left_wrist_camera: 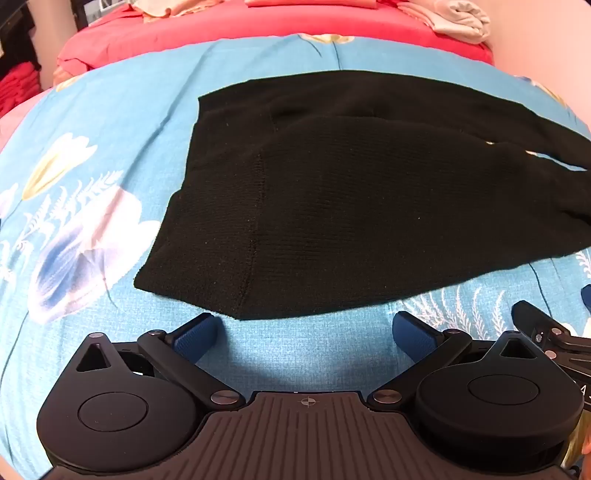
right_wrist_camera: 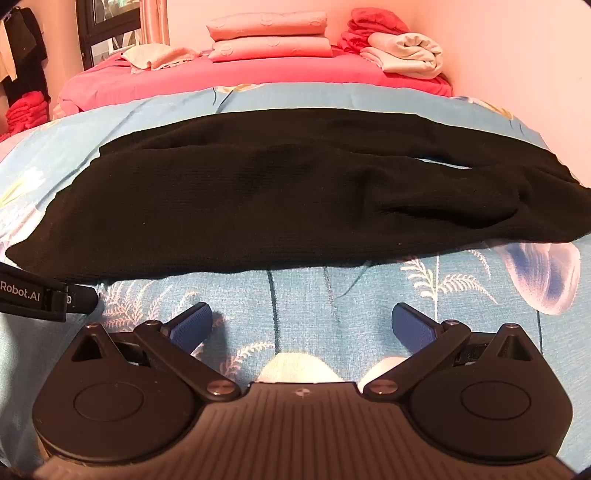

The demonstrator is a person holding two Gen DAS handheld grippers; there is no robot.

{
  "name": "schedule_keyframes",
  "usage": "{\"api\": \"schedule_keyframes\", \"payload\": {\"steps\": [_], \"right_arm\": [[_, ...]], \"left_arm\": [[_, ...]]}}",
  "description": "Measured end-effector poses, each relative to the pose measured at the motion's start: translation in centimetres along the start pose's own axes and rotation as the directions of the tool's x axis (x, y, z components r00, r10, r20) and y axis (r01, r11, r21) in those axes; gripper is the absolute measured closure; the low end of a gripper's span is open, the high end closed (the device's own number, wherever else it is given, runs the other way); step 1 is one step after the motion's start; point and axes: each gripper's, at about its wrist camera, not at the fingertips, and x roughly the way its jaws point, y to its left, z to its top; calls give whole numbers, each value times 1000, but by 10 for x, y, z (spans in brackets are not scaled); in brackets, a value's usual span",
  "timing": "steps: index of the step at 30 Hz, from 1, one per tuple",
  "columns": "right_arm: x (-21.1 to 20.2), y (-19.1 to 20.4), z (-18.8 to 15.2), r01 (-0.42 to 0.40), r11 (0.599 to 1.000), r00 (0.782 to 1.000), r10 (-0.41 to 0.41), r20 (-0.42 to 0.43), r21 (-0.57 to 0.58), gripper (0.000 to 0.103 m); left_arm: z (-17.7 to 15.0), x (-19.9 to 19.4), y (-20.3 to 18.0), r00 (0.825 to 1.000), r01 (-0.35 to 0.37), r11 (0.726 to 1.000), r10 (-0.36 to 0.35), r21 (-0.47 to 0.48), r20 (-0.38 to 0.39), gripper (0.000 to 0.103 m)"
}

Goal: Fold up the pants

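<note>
Black knit pants (left_wrist_camera: 351, 192) lie flat on the blue flowered bedsheet (left_wrist_camera: 92, 155), folded lengthwise with one leg over the other. My left gripper (left_wrist_camera: 306, 328) is open and empty, just short of the pants' near hem edge. In the right wrist view the pants (right_wrist_camera: 277, 192) stretch across the bed. My right gripper (right_wrist_camera: 301, 325) is open and empty over the sheet (right_wrist_camera: 303, 295), a little short of the pants' near edge. The right gripper's tip shows at the right edge of the left wrist view (left_wrist_camera: 546, 332).
A pink blanket (right_wrist_camera: 240, 77) covers the far end of the bed, with folded pink bedding (right_wrist_camera: 269, 35), a cream towel (right_wrist_camera: 159, 55) and rolled pale cloth (right_wrist_camera: 410, 51) on it. A wall runs along the right. Red clothes (right_wrist_camera: 26, 110) are stacked at far left.
</note>
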Motion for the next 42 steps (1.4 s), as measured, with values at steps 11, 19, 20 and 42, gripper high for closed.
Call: {"api": "schedule_keyframes", "payload": {"steps": [11, 19, 20, 42], "right_arm": [[-2, 6, -2, -2, 1000, 1000, 2, 17, -5, 0], [0, 2, -1, -4, 1000, 1000, 5, 14, -8, 0], [0, 3, -1, -4, 1000, 1000, 4, 15, -8, 0], [5, 6, 3, -38, 999, 999, 38, -7, -34, 0]], "left_arm": [[0, 0, 1, 1000, -3, 1000, 3, 1, -7, 0], [0, 0, 1, 1000, -5, 1000, 5, 1, -6, 0], [0, 0, 1, 1000, -5, 1000, 5, 1, -6, 0], [3, 0, -1, 1000, -5, 1000, 5, 1, -14, 0]]}}
